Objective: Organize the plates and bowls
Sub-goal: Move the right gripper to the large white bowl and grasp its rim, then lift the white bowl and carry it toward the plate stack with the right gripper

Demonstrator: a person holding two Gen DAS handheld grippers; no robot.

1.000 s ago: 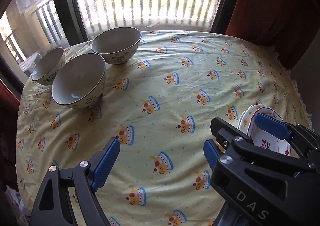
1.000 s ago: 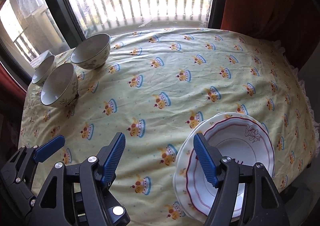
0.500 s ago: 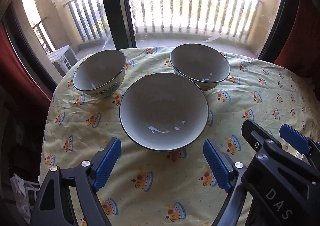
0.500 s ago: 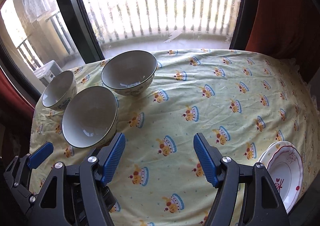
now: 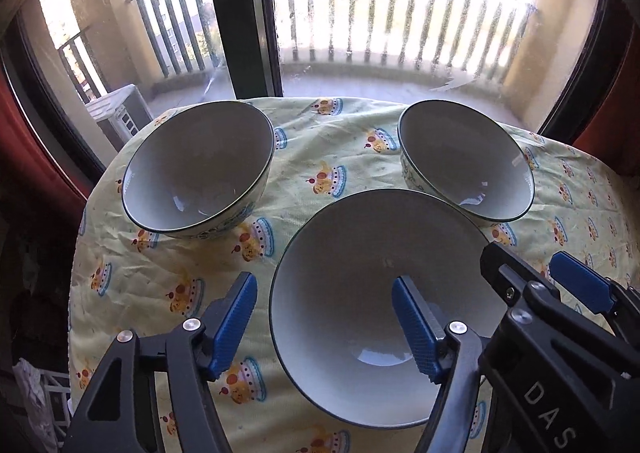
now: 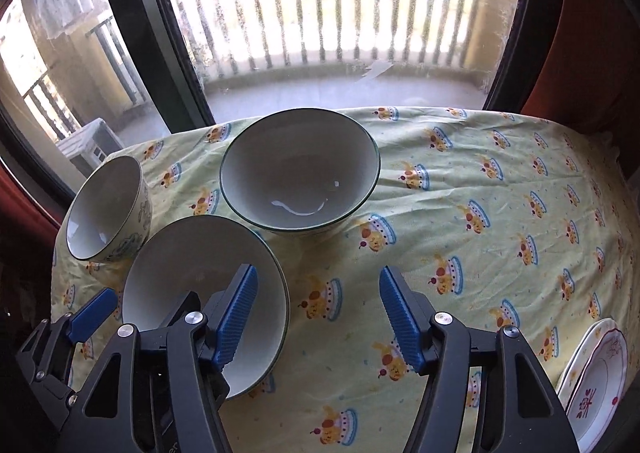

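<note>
We have three bowls grouped at the far left end of the desk point(image 6: 500, 213), by the window, and the plates point(image 6: 596, 385) sit well apart at the near right edge. Our left tool point(image 5: 324, 325) straddles the left rim of the nearest bowl point(image 5: 360, 293): one finger outside over the cloth, the other over the bowl's hollow. Its jaws have just been closing, yet they are still spread, with the rim between them and the pads not pressing it. Our right tool point(image 6: 318, 317) hangs just right of that same bowl point(image 6: 192, 265), its jaws also just narrowed but spread over bare cloth, one finger in front of the bowl's right side. The far right bowl point(image 6: 300, 177) lies ahead of it, the small left bowl point(image 5: 196, 169) ahead of the left tool. We judge the left hand nearer a grasp; it needs to sink until the rim sits between the pads.
</note>
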